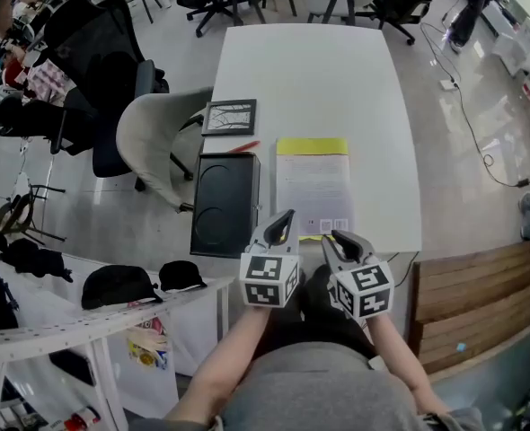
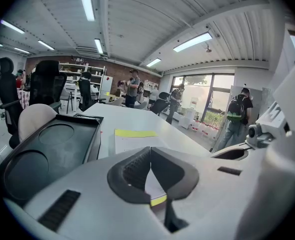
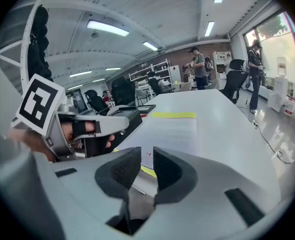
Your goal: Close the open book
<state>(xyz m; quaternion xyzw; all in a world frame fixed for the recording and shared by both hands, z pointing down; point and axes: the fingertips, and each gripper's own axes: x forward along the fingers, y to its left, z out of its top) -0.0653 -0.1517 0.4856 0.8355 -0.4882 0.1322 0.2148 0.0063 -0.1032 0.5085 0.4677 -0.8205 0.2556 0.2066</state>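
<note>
The book point(image 1: 312, 187) lies flat on the white table point(image 1: 337, 79), showing a white printed face with a yellow strip along its far edge; its near edge reaches my grippers. It also shows in the left gripper view as the book point(image 2: 132, 139) and in the right gripper view as the book point(image 3: 172, 126). My left gripper point(image 1: 287, 215) hovers at the book's near left corner, jaw tips touching, nothing between them point(image 2: 150, 149). My right gripper point(image 1: 337, 237) hangs over the near edge beside it, a narrow empty gap between its jaws point(image 3: 147, 151).
A black tray point(image 1: 225, 203) lies just left of the book, with a red pen point(image 1: 244, 147) and a framed picture point(image 1: 229, 117) beyond it. A beige chair point(image 1: 157, 142) stands at the table's left. A wooden bench point(image 1: 481, 294) is at my right.
</note>
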